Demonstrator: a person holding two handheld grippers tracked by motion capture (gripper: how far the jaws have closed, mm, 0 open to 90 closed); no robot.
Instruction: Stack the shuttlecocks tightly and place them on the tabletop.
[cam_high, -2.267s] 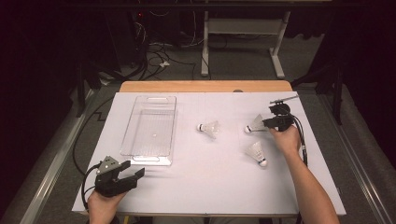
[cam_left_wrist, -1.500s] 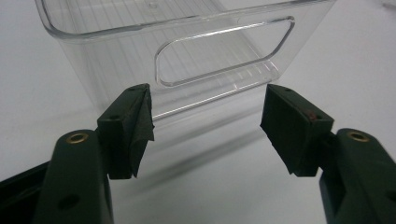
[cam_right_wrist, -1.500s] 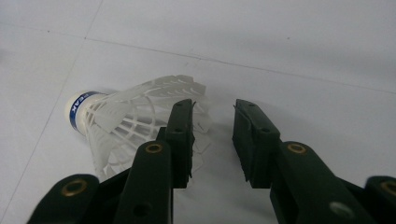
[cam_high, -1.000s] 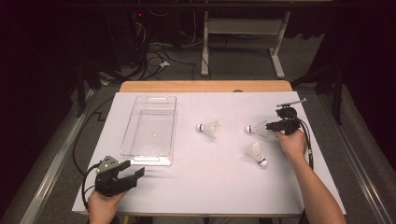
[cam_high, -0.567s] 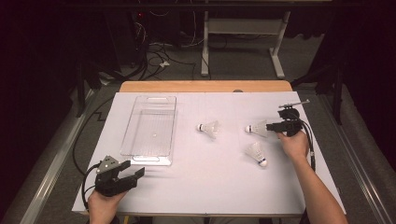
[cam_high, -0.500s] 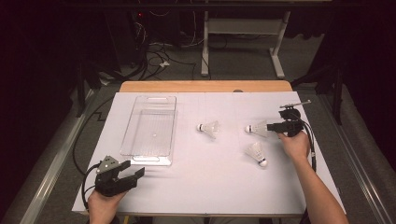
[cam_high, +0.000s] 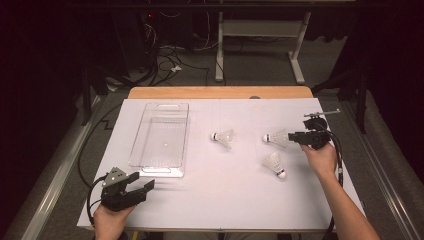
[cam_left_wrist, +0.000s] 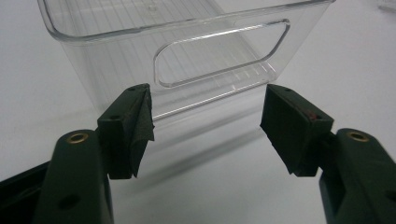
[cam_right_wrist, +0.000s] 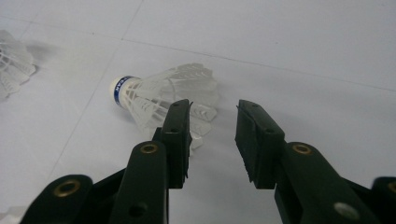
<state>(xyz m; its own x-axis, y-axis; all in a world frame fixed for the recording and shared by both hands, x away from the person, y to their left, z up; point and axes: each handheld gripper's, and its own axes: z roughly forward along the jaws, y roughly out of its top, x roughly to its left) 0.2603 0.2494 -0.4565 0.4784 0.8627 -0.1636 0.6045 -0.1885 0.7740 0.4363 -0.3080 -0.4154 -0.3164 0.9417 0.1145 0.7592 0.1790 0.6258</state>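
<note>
Up close, right gripper w/ part-open jaws empty beside shuttlecock, blue band visible.

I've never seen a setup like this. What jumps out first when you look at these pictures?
Three white shuttlecocks lie on the white table: one mid-table, one to its right, one nearer the person. The right gripper sits at the rightmost one's skirt, its jaws open with nothing between them. A clear plastic bin stands empty at the left, and the left gripper rests just before its near end, jaws wide open.
</note>
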